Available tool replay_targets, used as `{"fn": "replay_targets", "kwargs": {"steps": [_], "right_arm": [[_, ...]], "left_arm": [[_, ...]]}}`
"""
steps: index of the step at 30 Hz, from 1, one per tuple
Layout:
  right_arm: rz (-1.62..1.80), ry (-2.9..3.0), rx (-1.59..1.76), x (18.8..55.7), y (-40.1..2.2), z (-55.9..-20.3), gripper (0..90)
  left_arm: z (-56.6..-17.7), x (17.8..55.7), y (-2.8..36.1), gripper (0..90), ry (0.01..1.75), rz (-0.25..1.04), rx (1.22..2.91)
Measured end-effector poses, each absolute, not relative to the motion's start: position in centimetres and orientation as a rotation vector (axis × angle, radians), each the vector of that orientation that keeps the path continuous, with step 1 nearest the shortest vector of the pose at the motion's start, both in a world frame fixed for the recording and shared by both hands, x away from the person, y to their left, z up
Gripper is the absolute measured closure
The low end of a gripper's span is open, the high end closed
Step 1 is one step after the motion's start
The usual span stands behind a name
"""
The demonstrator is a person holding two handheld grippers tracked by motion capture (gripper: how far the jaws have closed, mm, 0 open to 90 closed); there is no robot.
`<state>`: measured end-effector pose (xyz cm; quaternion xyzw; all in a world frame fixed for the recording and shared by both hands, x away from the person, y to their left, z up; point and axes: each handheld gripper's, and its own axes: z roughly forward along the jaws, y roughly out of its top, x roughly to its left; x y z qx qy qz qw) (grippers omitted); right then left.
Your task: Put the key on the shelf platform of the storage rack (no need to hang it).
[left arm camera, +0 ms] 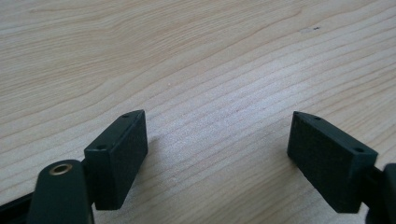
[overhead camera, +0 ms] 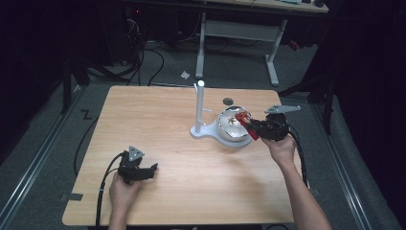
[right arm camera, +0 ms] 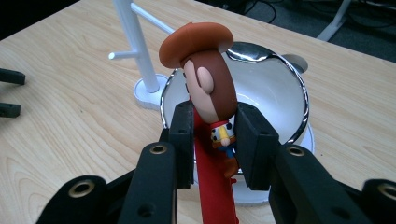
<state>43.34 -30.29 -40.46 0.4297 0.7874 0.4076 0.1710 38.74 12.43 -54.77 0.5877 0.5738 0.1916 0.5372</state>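
- Toy figure (right arm camera: 210, 93), a cowboy with a brown hat on a red stick body, is clamped between the jaws of the right gripper (right arm camera: 212, 140), held over the near rim of the bowl (right arm camera: 289, 88).
- Jaws close on the figure just below the head, hat pointing up and away; the grip looks chosen so the head can't slip through.
- Right gripper (overhead camera: 261, 128) sits at the bowl's right edge in the high view, probably lined up to lower the toy in or lift it clear; can't tell which.
- Bowl (overhead camera: 233, 124) is shiny, resting on the base of a white stand (overhead camera: 199, 108) with a peg arm.
- Left gripper (left arm camera: 217, 144) has jaws spread wide with nothing between them, just bare table (left arm camera: 187, 56) under it.
- Left gripper (overhead camera: 139, 170) is parked well apart from the bowl at the near left, likely idle and out of the way.
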Motion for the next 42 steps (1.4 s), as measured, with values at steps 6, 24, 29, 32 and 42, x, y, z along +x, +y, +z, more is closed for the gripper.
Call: {"fn": "replay_targets", "kwargs": {"steps": [6,24,29,32,42], "right_arm": [[1.133,2.246,1.242,44.4,-30.2,-40.7,69.9],[1.105,2.278,1.252,46.4,-29.1,-41.6,69.9],[1.102,2.282,1.256,46.8,-28.9,-42.0,69.9],[1.101,2.283,1.261,46.9,-28.8,-42.1,69.8],[1.068,2.303,1.263,47.7,-28.1,-43.0,69.8]], "left_arm": [[-54.8,38.7,12.4,20.4,1.366,0.457,1.398],[-54.8,38.7,12.4,20.4,1.366,0.456,1.399],[-54.8,38.7,12.4,20.4,1.366,0.456,1.399],[-54.8,38.7,12.4,20.4,1.366,0.456,1.399],[-54.8,38.7,12.4,20.4,1.367,0.456,1.398]]}}
